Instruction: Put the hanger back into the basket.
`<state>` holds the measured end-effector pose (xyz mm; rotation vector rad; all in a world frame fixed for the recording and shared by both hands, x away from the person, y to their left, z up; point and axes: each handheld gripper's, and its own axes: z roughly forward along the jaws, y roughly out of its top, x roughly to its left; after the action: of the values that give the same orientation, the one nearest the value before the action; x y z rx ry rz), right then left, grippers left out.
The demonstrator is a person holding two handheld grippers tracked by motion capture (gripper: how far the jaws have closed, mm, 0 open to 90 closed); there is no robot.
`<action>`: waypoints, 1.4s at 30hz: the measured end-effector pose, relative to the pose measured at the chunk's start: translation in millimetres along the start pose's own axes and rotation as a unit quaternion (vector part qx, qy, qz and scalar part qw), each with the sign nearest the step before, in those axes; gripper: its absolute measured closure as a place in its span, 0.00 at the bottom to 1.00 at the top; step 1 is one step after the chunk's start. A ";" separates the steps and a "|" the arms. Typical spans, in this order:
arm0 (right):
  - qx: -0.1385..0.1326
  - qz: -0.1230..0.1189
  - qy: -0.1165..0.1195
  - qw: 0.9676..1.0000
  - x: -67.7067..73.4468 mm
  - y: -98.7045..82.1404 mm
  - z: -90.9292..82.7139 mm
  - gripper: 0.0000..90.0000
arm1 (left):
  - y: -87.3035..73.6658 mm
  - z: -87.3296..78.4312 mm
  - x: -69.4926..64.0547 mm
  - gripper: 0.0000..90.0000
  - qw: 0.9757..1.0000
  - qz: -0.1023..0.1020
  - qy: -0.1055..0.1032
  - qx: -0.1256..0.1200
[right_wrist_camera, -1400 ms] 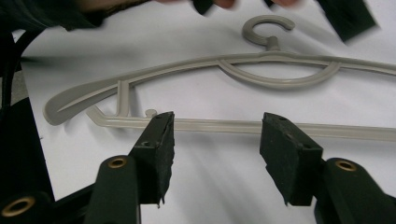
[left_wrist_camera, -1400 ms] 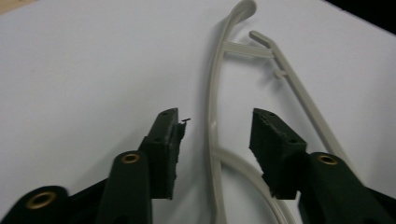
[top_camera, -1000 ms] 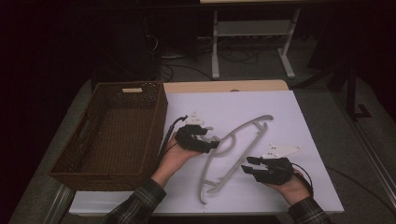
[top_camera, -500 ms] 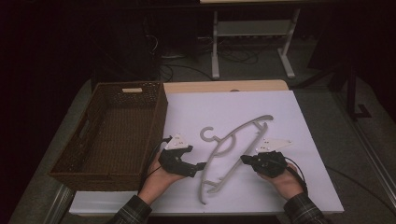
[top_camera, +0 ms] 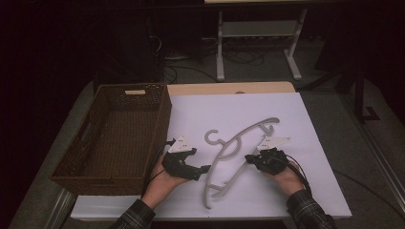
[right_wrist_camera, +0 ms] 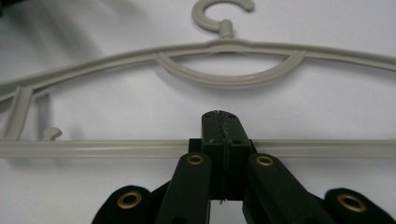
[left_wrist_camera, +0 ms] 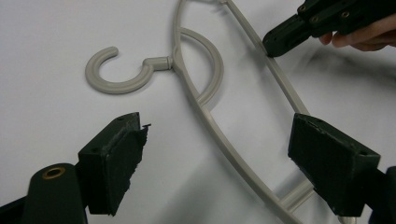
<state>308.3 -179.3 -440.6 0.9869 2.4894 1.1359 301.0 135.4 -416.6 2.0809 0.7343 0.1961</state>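
On the white sheet, right gripper (top_camera: 251,160) clamps the hanger (top_camera: 229,155), left gripper (top_camera: 204,168) released

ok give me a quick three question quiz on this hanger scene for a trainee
1. True or false: the right gripper has its jaws shut on the hanger's straight bar.
2. The left gripper is: A) open around the hanger's curved arm, B) shut on the hook, C) inside the basket.
3. What lies in the basket?

Key:
1. True.
2. A.
3. Nothing that can be seen.
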 end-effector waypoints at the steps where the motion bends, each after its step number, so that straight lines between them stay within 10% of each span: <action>1: 0.000 -0.001 0.000 1.000 0.5 -0.2 0.7 0.99 | 0.0 0.0 0.1 0.20 1.000 0.000 0.000 0.000; 36: 0.041 -0.022 -0.019 0.999 3.5 -7.7 10.7 1.00 | 13.1 53.8 6.9 0.30 0.999 -0.003 -0.027 0.041; 42: 0.000 -0.013 -0.018 1.000 2.8 6.2 -0.1 1.00 | 13.7 49.4 9.3 0.29 0.999 -0.004 -0.022 0.033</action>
<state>309.2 -174.5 -435.8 0.9625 2.4673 1.0998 334.1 100.2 -435.9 2.1384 0.7299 0.1222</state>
